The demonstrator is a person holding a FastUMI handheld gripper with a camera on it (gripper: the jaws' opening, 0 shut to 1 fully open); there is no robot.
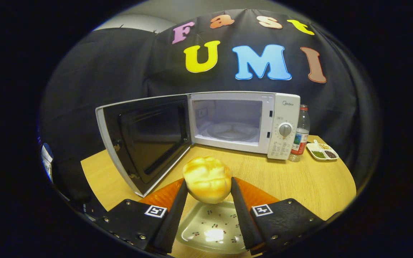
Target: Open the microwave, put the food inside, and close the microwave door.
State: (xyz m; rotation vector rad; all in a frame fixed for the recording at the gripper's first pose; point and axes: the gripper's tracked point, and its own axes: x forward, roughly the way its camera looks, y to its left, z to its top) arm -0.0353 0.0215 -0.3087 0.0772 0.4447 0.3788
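Observation:
A white microwave stands at the back of the wooden table, its door swung wide open to the left. Inside, the glass turntable lies bare. My gripper is shut on a golden bread bun, both fingers pressing its sides. The bun hangs a little above a small clear plate with a cherry print, which rests on an orange mat. The cavity lies beyond the fingers, slightly to the right.
A plastic bottle with a red cap stands right of the microwave. Beside it sits a small white dish with three compartments of grains. The open door's edge reaches down close to the left finger.

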